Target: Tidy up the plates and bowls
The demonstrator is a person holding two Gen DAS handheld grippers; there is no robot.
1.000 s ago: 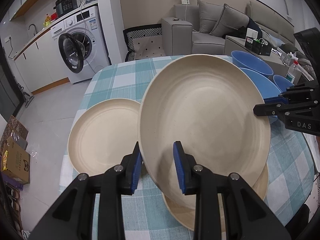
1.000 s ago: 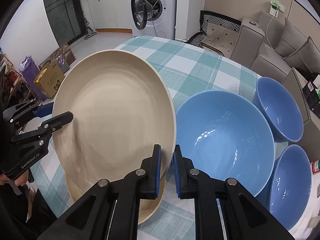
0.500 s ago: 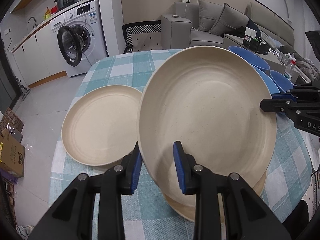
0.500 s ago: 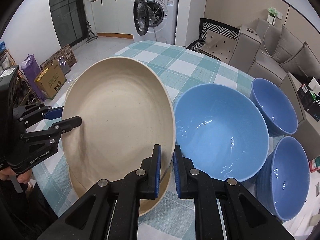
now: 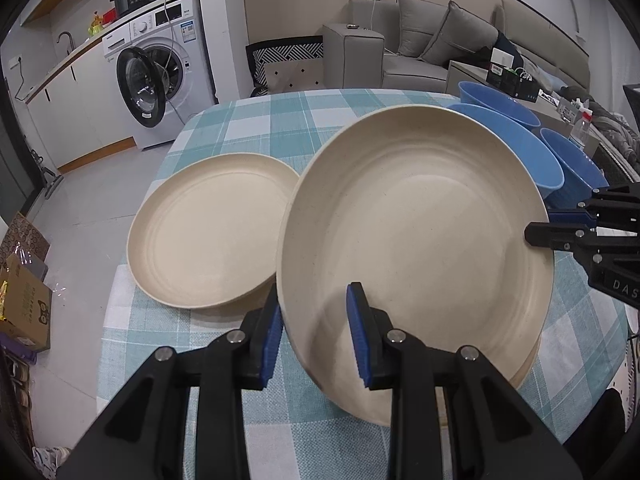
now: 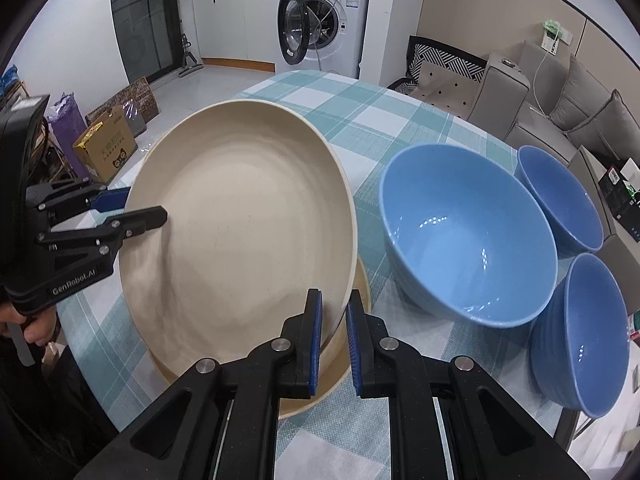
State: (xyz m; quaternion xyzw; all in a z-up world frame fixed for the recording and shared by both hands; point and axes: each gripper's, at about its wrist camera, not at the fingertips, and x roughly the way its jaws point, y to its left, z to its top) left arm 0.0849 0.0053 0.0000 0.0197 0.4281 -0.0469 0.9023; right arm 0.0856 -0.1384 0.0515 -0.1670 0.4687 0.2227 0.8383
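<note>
A large beige plate is held tilted above the table by both grippers; it also shows in the right wrist view. My left gripper is shut on its near rim. My right gripper is shut on the opposite rim. Under it lies another beige plate on the checked tablecloth. A third beige plate lies flat to the left. A large blue bowl and two smaller blue bowls stand to the right.
The round table has a teal checked cloth. A washing machine with open door stands beyond the table, a grey sofa behind it. Cardboard boxes lie on the floor at the left.
The held plate has been lifted a little and drawn towards me with both grippers, and the cameras have pulled back; more of the table and of the left plate shows.
</note>
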